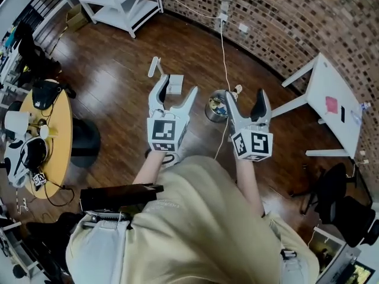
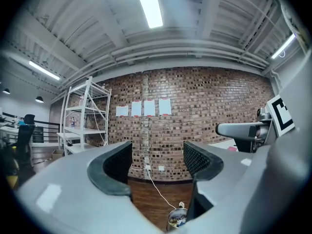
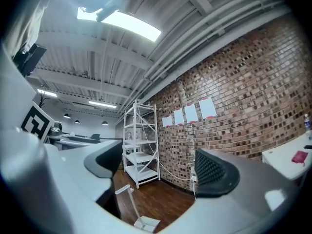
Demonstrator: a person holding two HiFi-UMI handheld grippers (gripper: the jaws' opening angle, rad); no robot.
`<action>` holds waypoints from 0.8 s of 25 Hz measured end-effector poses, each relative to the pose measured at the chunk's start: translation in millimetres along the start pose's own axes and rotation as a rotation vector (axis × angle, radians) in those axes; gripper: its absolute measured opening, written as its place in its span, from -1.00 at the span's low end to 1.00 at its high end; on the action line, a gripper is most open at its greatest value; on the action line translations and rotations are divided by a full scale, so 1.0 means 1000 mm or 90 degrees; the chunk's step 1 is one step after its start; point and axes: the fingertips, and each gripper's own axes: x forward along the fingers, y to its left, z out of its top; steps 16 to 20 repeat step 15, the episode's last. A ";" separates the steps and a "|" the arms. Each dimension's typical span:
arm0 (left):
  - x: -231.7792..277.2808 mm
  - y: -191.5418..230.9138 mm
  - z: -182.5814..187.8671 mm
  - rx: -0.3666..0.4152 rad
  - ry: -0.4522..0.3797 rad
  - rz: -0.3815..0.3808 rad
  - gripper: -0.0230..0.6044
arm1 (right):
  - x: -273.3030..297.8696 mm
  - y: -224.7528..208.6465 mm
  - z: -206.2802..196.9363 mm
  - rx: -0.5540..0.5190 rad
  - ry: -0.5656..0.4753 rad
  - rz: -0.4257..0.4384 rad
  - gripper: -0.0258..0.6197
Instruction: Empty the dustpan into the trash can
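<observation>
Both grippers are held out level in front of the person above a dark wooden floor (image 1: pixel 118 81). The left gripper (image 1: pixel 176 90) has its jaws apart; the white dustpan (image 1: pixel 174 84) on the floor shows through the gap between them, its handle tilted up and to the left. The right gripper (image 1: pixel 246 98) also has its jaws apart. A small round trash can (image 1: pixel 217 107) with mixed contents stands on the floor between the two grippers. A white cable (image 1: pixel 223 46) runs from the brick wall (image 1: pixel 284 16) toward the trash can.
</observation>
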 end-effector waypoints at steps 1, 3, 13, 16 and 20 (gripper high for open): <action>-0.002 0.006 -0.006 -0.005 0.005 0.006 0.10 | 0.003 0.005 -0.004 -0.001 0.005 0.005 0.48; -0.006 0.017 -0.019 -0.017 0.021 0.017 0.09 | 0.010 0.014 -0.010 0.002 0.016 0.017 0.48; -0.009 0.021 -0.026 -0.018 0.029 0.010 0.08 | 0.017 0.041 -0.013 -0.005 0.029 0.049 0.48; -0.008 0.019 -0.024 -0.012 0.027 0.006 0.08 | 0.017 0.042 -0.015 -0.004 0.032 0.050 0.48; -0.008 0.019 -0.024 -0.012 0.027 0.006 0.08 | 0.017 0.042 -0.015 -0.004 0.032 0.050 0.48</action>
